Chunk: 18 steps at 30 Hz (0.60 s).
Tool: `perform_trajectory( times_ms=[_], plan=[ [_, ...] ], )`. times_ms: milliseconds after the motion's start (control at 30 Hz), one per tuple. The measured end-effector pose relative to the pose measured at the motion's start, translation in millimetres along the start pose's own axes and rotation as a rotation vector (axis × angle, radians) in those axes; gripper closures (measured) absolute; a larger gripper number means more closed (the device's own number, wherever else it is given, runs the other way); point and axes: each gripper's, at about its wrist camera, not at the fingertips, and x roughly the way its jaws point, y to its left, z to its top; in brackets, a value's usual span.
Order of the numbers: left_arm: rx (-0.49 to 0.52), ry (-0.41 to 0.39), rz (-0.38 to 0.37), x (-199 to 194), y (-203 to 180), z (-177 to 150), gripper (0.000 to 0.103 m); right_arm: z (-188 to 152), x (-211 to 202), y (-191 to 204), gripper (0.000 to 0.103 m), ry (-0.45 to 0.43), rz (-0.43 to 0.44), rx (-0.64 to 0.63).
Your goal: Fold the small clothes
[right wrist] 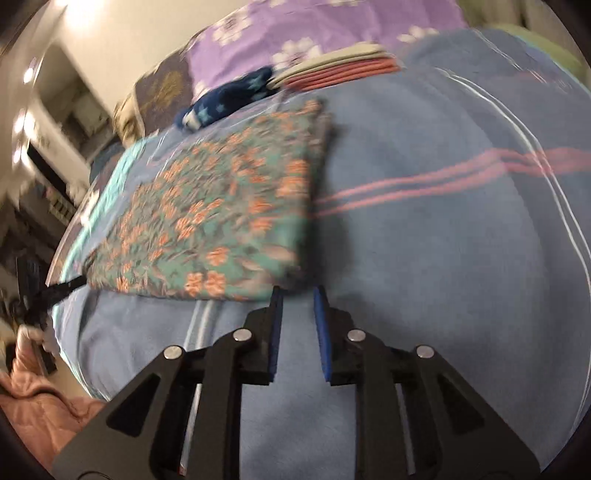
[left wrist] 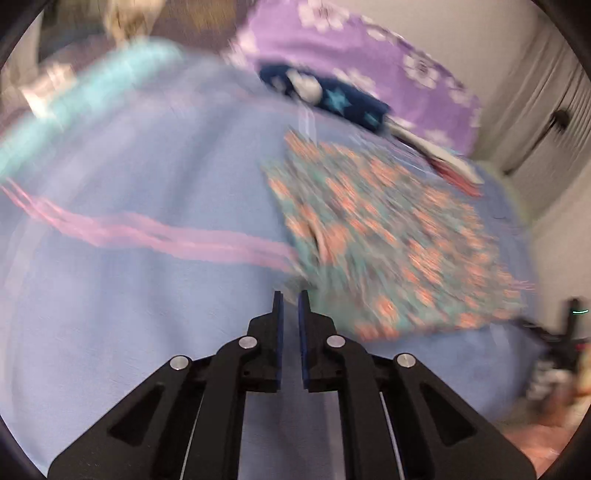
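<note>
Both views pretty smeared, so taking edges with a grain of salt.

Floral cloth point(left wrist: 388, 240) sitting flat on the blue blanket point(left wrist: 147, 295), already looking like a folded rectangle. In the left wrist view, filling the right-centre of the frame, up and to the right of the left claw point(left wrist: 290, 295). In the right wrist view, same cloth point(right wrist: 221, 206) filling the left-centre, up and to the left of the right claw point(right wrist: 297, 291). So: cloth between the two claws, its near edge just past both sets of tips, the near corners closest. Long axis hard to call through the blur and fisheye; looks to run away from the cameras toward the top of frame.

Left claw: nearly shut, just a thin gap between the blue pads, nothing in it. Right claw: a bit wider, narrow gap, also nothing gripped, only blanket showing between the pads. Neither one touching the cloth, as far as visible.

Nearness: about even, maybe the right one a hair closer to its corner.

Probably a next fold or a move to the stack, going by the layout. Stack point(right wrist: 332, 64) of folded stuff at the top of the right view, beside a navy star piece point(right wrist: 229, 99), against the purple pillow point(right wrist: 314, 26).

No bins or baskets anywhere in view.
</note>
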Motion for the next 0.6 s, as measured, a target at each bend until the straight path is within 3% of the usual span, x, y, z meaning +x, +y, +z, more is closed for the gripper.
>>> perform_trajectory(
  times_ms=[33, 67, 200, 333, 400, 500, 600],
  plan=[
    [0.066, -0.051, 0.039, -13, -14, 8, 0.097, 2, -5, -3, 0.084, -0.019, -0.004, 0.006],
    [0.102, -0.079, 0.027, -20, -27, 15, 0.097, 4, -9, -7, 0.085, -0.042, -0.008, 0.006],
    [0.279, -0.099, -0.16, -21, -112, 32, 0.08, 4, -7, -3, 0.085, -0.058, 0.003, -0.05],
    [0.516, 0.062, -0.401, 21, -238, 5, 0.078, -2, 7, 3, 0.085, -0.044, 0.041, -0.079],
    [0.635, 0.115, -0.468, 36, -289, -17, 0.076, -4, 11, 2, 0.085, -0.056, 0.059, -0.065],
    [0.731, 0.179, -0.501, 54, -338, -40, 0.074, -4, 14, -1, 0.085, -0.07, 0.116, -0.034],
    [0.73, 0.222, -0.508, 65, -355, -44, 0.07, 2, 12, 3, 0.085, -0.098, 0.165, -0.049]
  ],
)
